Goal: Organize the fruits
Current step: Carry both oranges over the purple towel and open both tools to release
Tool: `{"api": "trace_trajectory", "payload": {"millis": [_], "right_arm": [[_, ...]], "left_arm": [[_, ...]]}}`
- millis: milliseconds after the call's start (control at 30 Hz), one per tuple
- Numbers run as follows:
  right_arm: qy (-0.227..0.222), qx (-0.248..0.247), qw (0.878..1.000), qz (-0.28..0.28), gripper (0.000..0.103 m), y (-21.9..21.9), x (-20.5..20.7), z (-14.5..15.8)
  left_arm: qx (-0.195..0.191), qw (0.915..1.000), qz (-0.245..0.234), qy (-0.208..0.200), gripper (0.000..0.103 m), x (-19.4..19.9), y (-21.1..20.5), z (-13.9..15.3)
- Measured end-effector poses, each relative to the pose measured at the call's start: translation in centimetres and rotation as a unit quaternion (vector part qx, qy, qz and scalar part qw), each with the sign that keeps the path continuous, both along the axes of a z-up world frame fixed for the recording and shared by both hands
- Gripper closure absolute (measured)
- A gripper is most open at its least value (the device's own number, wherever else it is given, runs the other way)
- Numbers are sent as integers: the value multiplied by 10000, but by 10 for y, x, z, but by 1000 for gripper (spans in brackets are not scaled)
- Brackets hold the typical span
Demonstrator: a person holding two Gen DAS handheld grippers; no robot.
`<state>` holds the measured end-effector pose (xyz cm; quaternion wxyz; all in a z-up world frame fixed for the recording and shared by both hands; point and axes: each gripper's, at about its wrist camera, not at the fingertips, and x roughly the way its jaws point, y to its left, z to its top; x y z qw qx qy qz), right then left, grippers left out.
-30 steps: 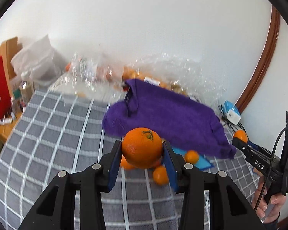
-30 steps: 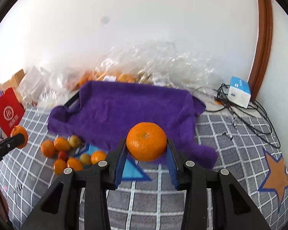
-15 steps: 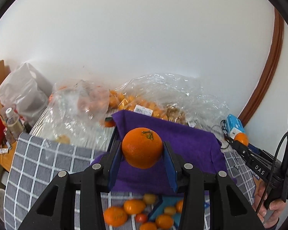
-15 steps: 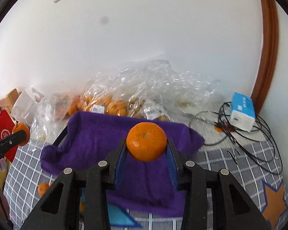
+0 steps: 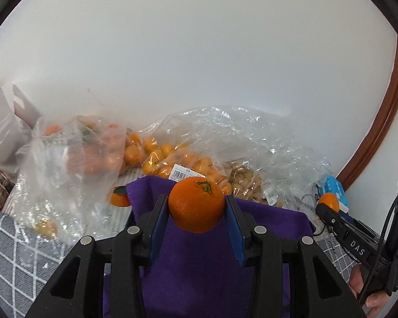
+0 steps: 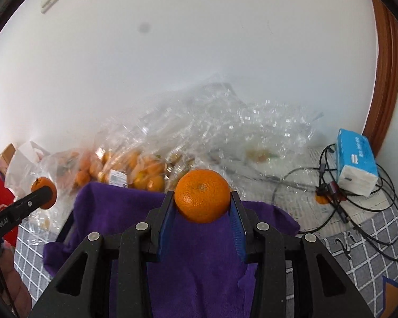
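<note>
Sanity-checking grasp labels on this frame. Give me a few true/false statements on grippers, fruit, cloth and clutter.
1. The left gripper holds an orange. True.
2. The right gripper is open and empty. False: it is shut on a second orange.
3. A purple cloth lies below both grippers. True.
4. The blue tissue pack sits on the purple cloth. False: it sits off to the right, among black cables.
5. Clear plastic bags of fruit lie behind the cloth. True.
</note>
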<state>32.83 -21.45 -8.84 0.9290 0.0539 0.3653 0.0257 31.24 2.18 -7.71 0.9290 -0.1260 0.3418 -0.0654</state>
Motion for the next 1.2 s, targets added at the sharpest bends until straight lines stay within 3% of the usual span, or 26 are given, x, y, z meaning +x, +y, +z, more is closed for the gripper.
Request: {"api": "trace_trajectory", "payload": {"millis": [100,200,367,467,800,1200], "right_arm": [[302,-44,9995,111,64,0,11,-19],[552,-105,9983,139,64,-3,18,-39],[966,-36,9953,79,64,-14,29,-63],[1008,64,9948,88,64,-17,29,-63],[1444,-555,9879,105,64,-9,33,-80],[1713,-686,9827,138,64,-3,38,-94]], "left_arm": [[130,9998,2,130,63,14,-6,-16],[525,9981,-3,329,63,22,-12,-32],[602,9963,-27,619,63,32,-9,-46],[564,9956,-18,749,63,34,-5,-52],[794,9906,-14,1112,63,42,-11,-69],[889,9870,-110,1332,63,48,-23,-82]]}}
